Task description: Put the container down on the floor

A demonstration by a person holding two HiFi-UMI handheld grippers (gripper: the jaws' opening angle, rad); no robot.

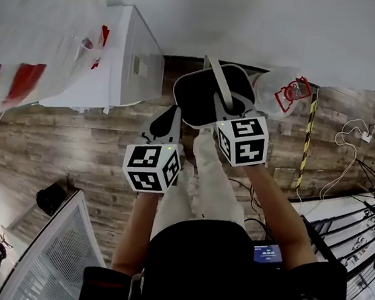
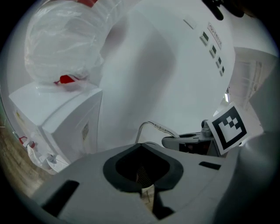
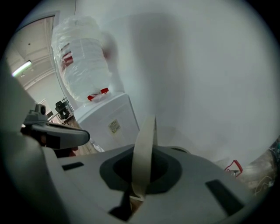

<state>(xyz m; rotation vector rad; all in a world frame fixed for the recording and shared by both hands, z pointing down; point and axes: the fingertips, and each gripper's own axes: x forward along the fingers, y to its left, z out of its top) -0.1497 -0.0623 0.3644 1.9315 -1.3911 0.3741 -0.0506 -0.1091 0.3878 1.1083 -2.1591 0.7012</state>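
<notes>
- While my right tongs point(image 3: 131, 199) are closed on the pale band handle point(image 3: 144, 148) of the container point(image 1: 193, 97), the right gripper view loses the clamped end of that band in the seam between the jaws.
- My left tongs point(image 2: 146, 194) are drawn together to a narrow slit. Only a beige sliver shows in it, and I cannot tell what it is. In the head view their tip lies just beside the container's near left edge; whether it touches, I cannot say.
- The container hangs by its handle over the wooden floor point(image 1: 61, 146), close to the floor's edge at the white wall point(image 1: 287, 30). Its underside is hidden, so I cannot tell whether it touches the planks.
- Count: two tongs, one container, one handle, one water dispenser point(image 1: 127, 60) carrying one plastic-wrapped bottle point(image 3: 83, 65), one more bagged bottle point(image 1: 280, 89), and one yellow-and-black strip point(image 1: 306, 142).
- The water dispenser stands at the wall edge left of the container, and the bagged bottle lies just right of it. The plastic-wrapped bottle is cut off by the head view's left edge.
- Bare planks show left of my legs, below the water dispenser, while cables point(image 1: 348, 139) crowd the floor's right edge beyond the strip.
</notes>
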